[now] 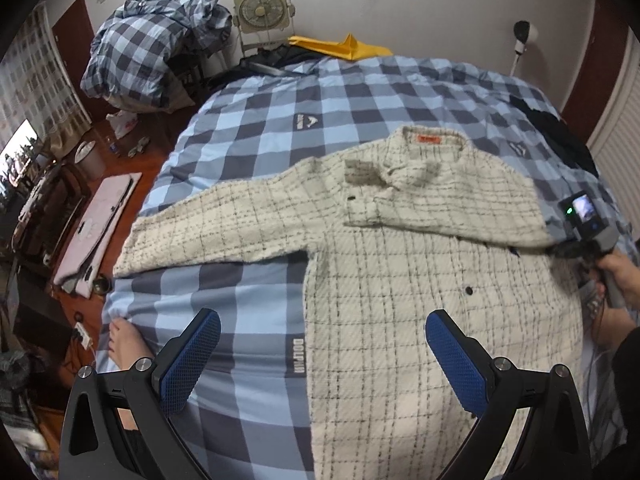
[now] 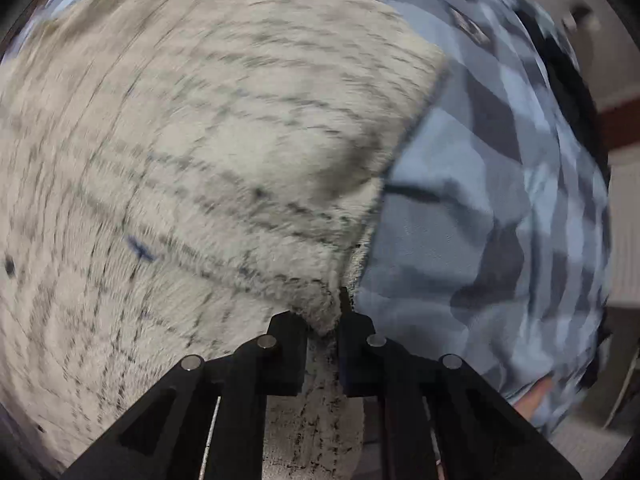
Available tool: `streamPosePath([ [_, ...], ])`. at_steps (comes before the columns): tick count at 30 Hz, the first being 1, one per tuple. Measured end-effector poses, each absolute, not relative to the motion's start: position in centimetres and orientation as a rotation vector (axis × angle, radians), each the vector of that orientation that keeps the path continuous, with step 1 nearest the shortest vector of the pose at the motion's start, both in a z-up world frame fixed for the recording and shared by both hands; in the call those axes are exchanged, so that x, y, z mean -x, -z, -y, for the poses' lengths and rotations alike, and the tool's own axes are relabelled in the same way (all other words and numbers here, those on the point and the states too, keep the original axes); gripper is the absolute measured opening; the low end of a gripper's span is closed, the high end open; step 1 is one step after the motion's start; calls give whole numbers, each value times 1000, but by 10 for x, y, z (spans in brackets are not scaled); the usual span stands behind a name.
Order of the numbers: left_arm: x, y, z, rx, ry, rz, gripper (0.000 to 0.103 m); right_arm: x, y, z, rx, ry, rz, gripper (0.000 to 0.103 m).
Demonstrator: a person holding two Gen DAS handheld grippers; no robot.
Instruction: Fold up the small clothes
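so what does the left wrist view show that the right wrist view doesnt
Only the left wrist view: the whole cream checked shirt spread on the bed, one sleeve folded across the chest, the open left gripper above it, a fan by the wall, and a hand holding the other tool.

Only the right wrist view: the right gripper shut on the shirt's edge.

Both: shirt and blue checked bedcover.

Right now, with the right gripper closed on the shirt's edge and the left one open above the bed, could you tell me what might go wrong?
1. The right gripper pinches only a thin bit of the cream checked shirt at its edge; the fuzzy fabric may slip out when pulled.
2. The folded-over sleeve lies loosely and could shift.
3. The left gripper hangs open, pinning nothing, so the shirt may drag across the checked bedspread.
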State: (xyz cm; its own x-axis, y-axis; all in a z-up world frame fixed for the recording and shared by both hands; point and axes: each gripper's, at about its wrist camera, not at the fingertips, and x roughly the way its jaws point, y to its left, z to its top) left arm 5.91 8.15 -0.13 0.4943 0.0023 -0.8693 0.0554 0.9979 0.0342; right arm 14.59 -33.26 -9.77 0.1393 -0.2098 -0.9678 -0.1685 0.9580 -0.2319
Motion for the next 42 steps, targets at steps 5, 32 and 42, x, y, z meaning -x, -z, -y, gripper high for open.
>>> streamPosePath([
  [5,-56,8,-76,-75,46,-1082,103,-137,80,339,306,18,-1430,7],
  [32,-61,1,-104,8,12,-1082,103,-131,118,301,13,20,-1482,71],
  [42,-69,1,-185,223,-118,-1155,103,-70,15,347,-192,12,-1299,73],
])
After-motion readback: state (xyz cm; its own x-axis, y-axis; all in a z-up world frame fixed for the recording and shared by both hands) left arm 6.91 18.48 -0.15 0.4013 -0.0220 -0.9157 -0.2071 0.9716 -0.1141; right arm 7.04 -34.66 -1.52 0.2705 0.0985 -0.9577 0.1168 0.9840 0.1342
